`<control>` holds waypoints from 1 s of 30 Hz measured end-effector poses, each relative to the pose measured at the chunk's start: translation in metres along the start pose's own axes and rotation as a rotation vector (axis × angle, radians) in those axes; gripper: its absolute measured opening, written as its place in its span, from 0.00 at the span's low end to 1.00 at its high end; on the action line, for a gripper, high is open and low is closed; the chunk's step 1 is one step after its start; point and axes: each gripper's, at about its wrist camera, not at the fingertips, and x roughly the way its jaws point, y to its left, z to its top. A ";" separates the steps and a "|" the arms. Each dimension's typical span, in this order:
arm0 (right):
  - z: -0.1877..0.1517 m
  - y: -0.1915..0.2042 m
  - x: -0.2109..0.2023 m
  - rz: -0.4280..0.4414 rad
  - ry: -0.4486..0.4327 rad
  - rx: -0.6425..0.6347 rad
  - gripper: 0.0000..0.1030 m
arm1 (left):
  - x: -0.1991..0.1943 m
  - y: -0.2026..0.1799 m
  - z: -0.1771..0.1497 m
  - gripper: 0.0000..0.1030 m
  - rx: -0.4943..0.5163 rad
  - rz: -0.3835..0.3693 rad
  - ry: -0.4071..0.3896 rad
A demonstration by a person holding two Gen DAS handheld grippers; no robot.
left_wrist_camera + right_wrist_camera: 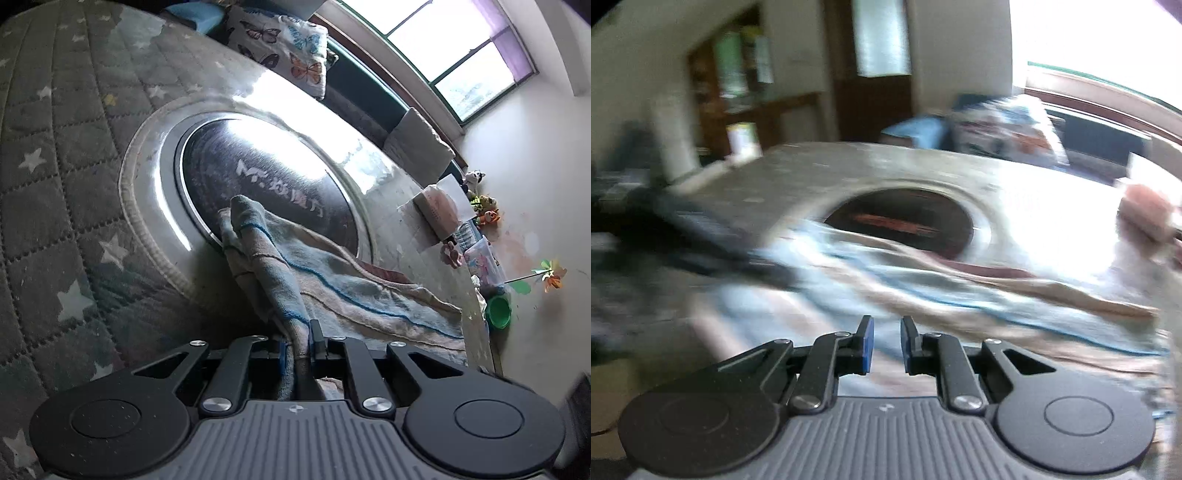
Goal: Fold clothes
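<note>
A pale cloth with beige and light-blue bands and thin blue stripes lies on a glossy table with a round dark inlay. My left gripper is shut on a bunched corner of this cloth, which rises in a fold between the fingers and stands up ahead of them. In the blurred right wrist view the same cloth spreads across the table in front of my right gripper. That gripper is open just above the cloth, with a gap between its blue pads and nothing held.
A quilted star-patterned cover lies to the left. A butterfly-print pillow and folded grey fabric sit at the far edge by the window. A tissue box, toys, and a green cup are at the right. Shelves stand behind.
</note>
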 end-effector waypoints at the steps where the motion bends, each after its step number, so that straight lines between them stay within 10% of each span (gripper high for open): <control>1: 0.001 -0.010 0.007 -0.039 0.009 0.015 0.13 | -0.001 -0.001 0.000 0.11 0.006 -0.002 -0.003; 19: 0.025 -0.039 0.082 -0.215 0.021 0.034 0.12 | -0.013 -0.019 0.004 0.10 0.085 -0.029 -0.028; 30: 0.001 -0.019 0.044 -0.195 0.066 -0.019 0.14 | -0.017 -0.036 0.011 0.10 0.081 -0.006 -0.035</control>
